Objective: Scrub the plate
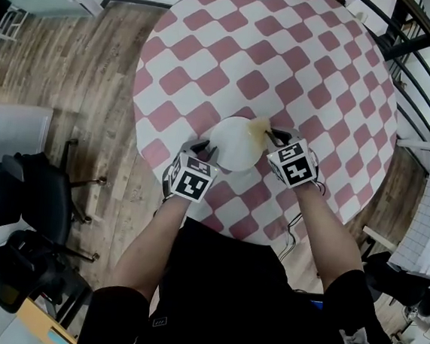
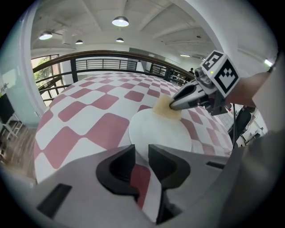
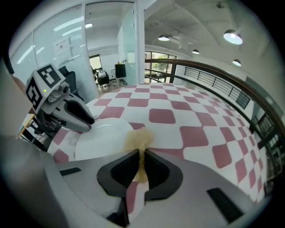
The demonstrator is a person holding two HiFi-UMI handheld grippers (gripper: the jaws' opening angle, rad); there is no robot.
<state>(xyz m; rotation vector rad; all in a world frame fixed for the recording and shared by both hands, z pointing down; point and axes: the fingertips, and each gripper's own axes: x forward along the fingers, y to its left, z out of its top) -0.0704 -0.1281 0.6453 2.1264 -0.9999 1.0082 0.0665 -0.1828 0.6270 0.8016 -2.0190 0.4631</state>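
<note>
You stand at a round table point(image 1: 272, 52) covered in pink-and-white check. Left of the table lies wood-plank floor point(image 1: 74, 63) with black office chairs point(image 1: 28, 187). Beyond the table curves a dark railing point(image 2: 107, 54), and round ceiling lamps point(image 2: 120, 21) glow above.

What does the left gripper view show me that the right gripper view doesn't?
Only the left gripper view: the left gripper closed on the plate at its near rim. Only the right gripper view: the right gripper shut on the tan sponge. Both: the plate, the sponge at its rim, the checked table.
</note>
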